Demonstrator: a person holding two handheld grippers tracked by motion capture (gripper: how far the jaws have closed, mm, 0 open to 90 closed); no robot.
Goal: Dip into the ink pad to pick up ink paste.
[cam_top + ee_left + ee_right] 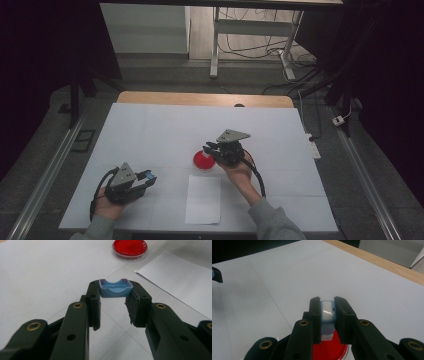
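We find the left tongs point(115, 298) pinching a blue cap point(115, 288) at seven o'clock on the desk point(150, 130), the right tongs point(327, 315) pinching a stamp point(327, 312) above the red dish point(203, 160), likely for inking.

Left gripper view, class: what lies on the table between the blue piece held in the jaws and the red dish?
Nothing: in the left gripper view, only bare white table covering stretches between the blue piece and the red dish.

A white-covered desk point(150, 130) with a wooden far edge stands on grey floor point(165, 75); beyond it, a white-framed table point(250, 30) and tangled cables point(260, 50), with dark surroundings.
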